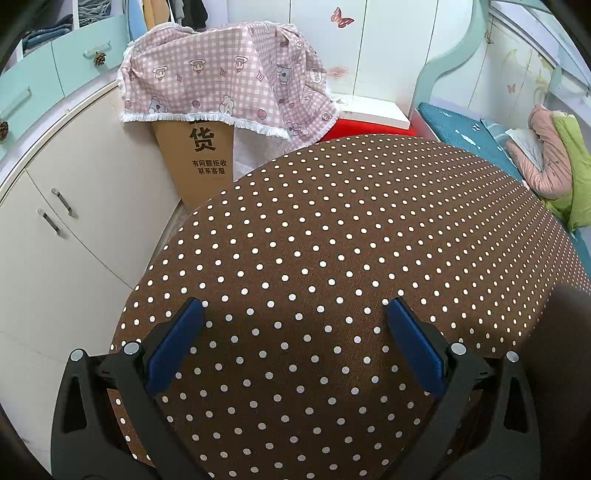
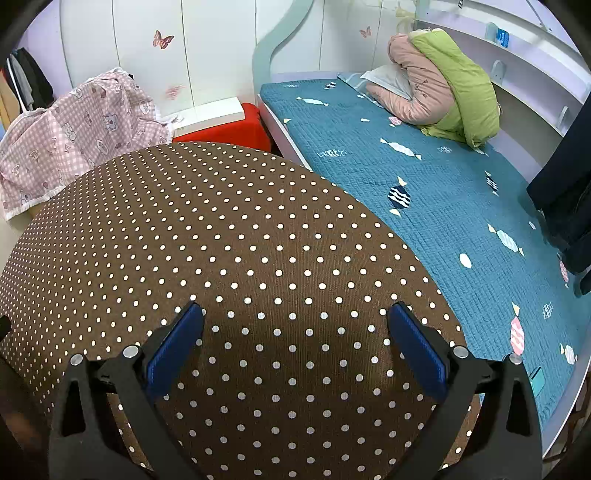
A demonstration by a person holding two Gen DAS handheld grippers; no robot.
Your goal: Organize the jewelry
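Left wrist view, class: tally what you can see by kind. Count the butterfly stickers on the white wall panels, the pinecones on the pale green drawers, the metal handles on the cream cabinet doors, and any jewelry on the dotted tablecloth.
Butterfly stickers: 2
Pinecones: 2
Cabinet handles: 2
Jewelry on the tablecloth: 0
Total: 6

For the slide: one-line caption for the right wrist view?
Open right gripper hovering over a bare polka-dot tablecloth, teal bed alongside; no jewelry in view.
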